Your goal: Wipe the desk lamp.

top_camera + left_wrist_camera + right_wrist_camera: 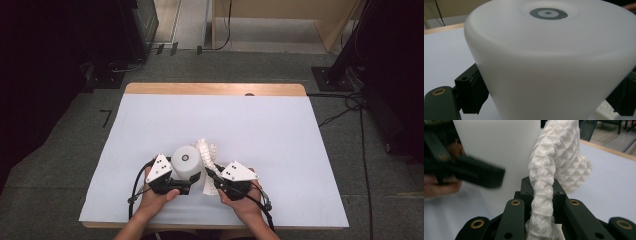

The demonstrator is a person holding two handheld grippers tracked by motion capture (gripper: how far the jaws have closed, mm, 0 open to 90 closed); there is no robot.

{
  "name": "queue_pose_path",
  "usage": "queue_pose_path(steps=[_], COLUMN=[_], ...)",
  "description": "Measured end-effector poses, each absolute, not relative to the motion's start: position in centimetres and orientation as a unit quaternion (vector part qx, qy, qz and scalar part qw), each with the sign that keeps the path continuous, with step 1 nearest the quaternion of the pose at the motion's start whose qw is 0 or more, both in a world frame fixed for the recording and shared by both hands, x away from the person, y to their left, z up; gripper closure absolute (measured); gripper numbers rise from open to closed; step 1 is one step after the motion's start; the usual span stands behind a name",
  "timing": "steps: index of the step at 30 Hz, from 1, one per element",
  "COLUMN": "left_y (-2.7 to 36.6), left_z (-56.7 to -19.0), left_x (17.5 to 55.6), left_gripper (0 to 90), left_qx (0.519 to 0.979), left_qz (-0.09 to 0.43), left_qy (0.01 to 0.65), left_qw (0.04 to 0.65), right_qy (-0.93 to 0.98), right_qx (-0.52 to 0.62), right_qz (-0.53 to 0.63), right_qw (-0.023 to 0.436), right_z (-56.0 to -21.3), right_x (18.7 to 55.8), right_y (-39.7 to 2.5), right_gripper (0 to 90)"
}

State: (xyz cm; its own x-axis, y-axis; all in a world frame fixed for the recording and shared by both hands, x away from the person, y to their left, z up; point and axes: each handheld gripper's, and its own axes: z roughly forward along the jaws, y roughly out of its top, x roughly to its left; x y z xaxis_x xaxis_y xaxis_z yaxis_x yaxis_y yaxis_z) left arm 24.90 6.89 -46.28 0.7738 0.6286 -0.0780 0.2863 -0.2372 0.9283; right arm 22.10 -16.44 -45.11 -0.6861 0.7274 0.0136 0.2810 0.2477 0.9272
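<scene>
Here, from the high view, a white cup (pixel 186 162) stands upturned near the bench's (pixel 280 150) front edge, the left tool (pixel 186 187) clamping it. In the left gripper view, its jaws flank the cup (pixel 549 65). In the right gripper view, the right tool (pixel 541 192) pinches a white waffle cloth (pixel 559 160) just beside the cup.

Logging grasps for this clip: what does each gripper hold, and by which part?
The left gripper clamps the white cup across its lower side wall. The right gripper pinches the white waffle cloth by a bunched, twisted section.
</scene>
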Motion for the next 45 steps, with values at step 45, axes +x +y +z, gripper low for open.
queue_pose_path(steps=[45], left_y=[7.3], left_z=[-46.8], left_x=[24.8], left_gripper=[8.6], left_qx=[0.748], left_qz=[0.184], left_qy=[0.342], left_qw=[0.538], right_qy=[0.756], right_qx=[0.368], right_qz=[0.501], right_qw=[0.204], right_z=[-46.8], right_x=[23.3], right_y=[-17.5], right_gripper=[77.8])
